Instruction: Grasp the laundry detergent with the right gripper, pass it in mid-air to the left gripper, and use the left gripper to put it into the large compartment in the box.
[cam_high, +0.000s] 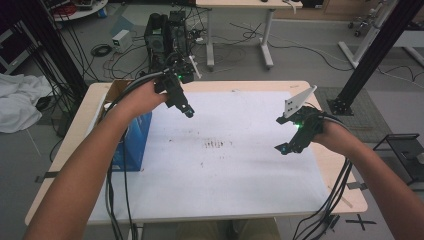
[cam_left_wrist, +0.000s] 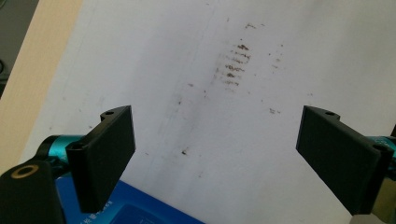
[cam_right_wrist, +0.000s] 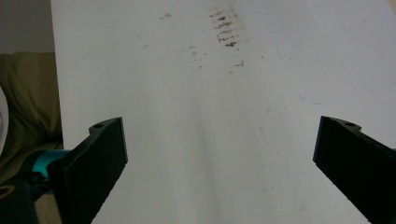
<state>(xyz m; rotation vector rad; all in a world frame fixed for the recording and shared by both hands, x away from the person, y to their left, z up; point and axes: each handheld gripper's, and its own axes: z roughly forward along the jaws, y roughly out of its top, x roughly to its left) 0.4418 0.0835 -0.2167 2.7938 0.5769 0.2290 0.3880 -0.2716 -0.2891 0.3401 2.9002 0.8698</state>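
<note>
High view, left tool (cam_high: 188, 111) upper centre with jaws apart (nothing between them), blue box (cam_high: 131, 142) just left of it on the tabletop (cam_high: 320, 167), right tool (cam_high: 282, 148) centre right, also open and empty.

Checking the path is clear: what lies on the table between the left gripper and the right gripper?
In the high view, nothing stands between the left gripper and the right gripper: just bare white sheet with a patch of brown smudges.
</note>
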